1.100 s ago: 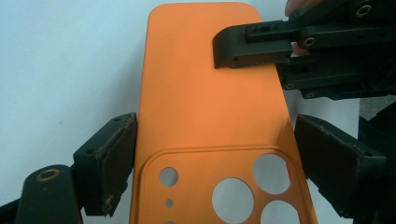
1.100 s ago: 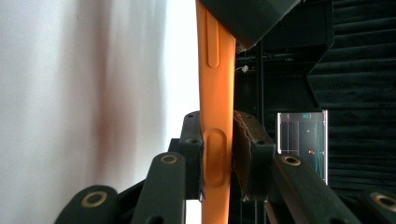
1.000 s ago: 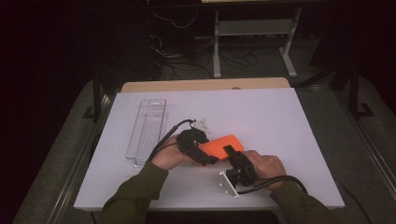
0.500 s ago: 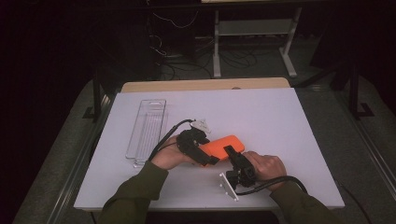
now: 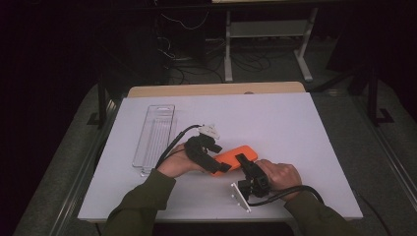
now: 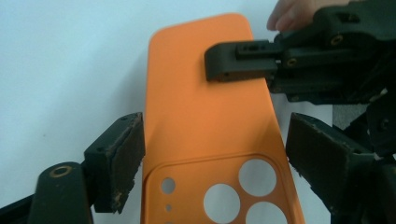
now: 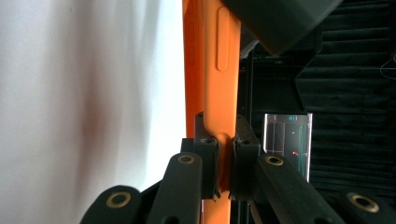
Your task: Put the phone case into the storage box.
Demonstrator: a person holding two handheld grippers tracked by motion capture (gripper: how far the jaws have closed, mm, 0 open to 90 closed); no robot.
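Note:
An orange phone case (image 5: 246, 153) lies back up near the front middle of the white table (image 5: 275, 123), its camera holes toward my left gripper. My left gripper (image 5: 220, 164) stands open with a pad on each side of the case (image 6: 205, 116), close to both long edges. The left gripper view shows these pads (image 6: 123, 163) wide apart. My right gripper (image 5: 243, 161) comes in from the right and is shut on the case's long edge. In the right gripper view its jaws (image 7: 226, 140) pinch the orange rim (image 7: 212, 70) by the side button.
A clear plastic tray (image 5: 155, 137) lies lengthwise at the left of the table. A wooden board (image 5: 216, 89) runs along the far edge. Beyond it are dark floor, cables and a metal stand (image 5: 265, 29).

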